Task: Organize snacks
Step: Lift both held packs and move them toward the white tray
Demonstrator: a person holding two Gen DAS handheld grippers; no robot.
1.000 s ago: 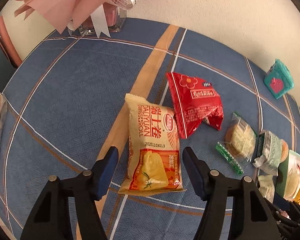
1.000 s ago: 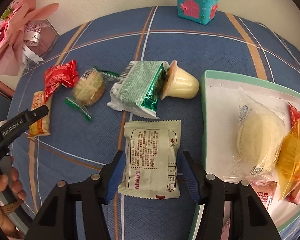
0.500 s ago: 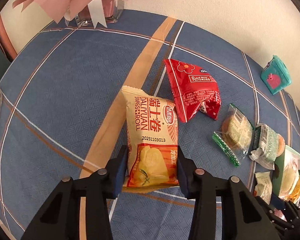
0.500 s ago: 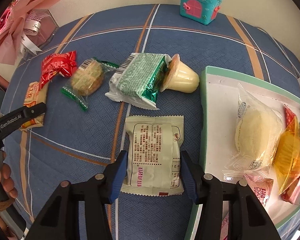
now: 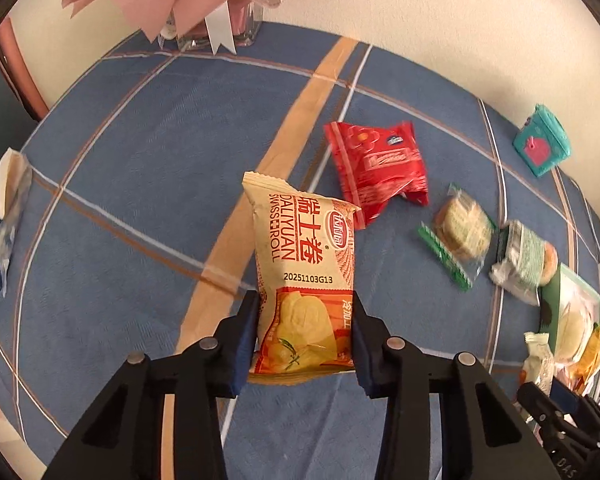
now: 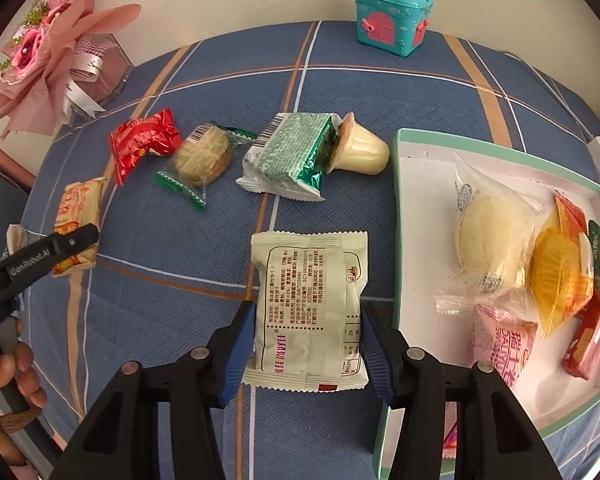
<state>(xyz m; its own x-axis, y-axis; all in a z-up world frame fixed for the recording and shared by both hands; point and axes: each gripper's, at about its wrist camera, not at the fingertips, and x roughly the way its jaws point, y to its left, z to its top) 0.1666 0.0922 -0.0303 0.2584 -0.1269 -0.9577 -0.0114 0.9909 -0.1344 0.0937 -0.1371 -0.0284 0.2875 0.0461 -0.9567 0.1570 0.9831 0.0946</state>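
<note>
— Look at that, both of them have a packet now. A second ago the left gripper point(image 5: 304, 344) stood wide around the yellow roll packet point(image 5: 304, 276) lying flat on the blue tablecloth point(image 5: 140, 168); now its jaws are closing the last bit, the pads are pressed on the packet's lower half, and the top end has tipped up off the cloth.

— And the other one?

— The right gripper point(image 6: 306, 350) was already close around the pale green packet point(image 6: 310, 304) and has narrowed only slightly. Its jaws hold the packet by the sides, printed back facing up. It looks raised too, though I can't swear the far end is clear of the cloth.

— So where do they go?

— My guess is the tray point(image 6: 496, 148) with the green rim, just to the right of the pale packet. It already holds a white bun, an orange cake, a pink roll packet and a couple more along the far edge.

— What's left on the table?

— A red packet point(image 6: 144, 144), a clear-wrapped cookie point(image 6: 200, 158), a green foil packet point(image 6: 292, 156) and a pudding cup point(image 6: 362, 150) touching it, in a loose row. So two picked up, four still to fetch. The yellow one has the longer trip, right across that row.
</note>
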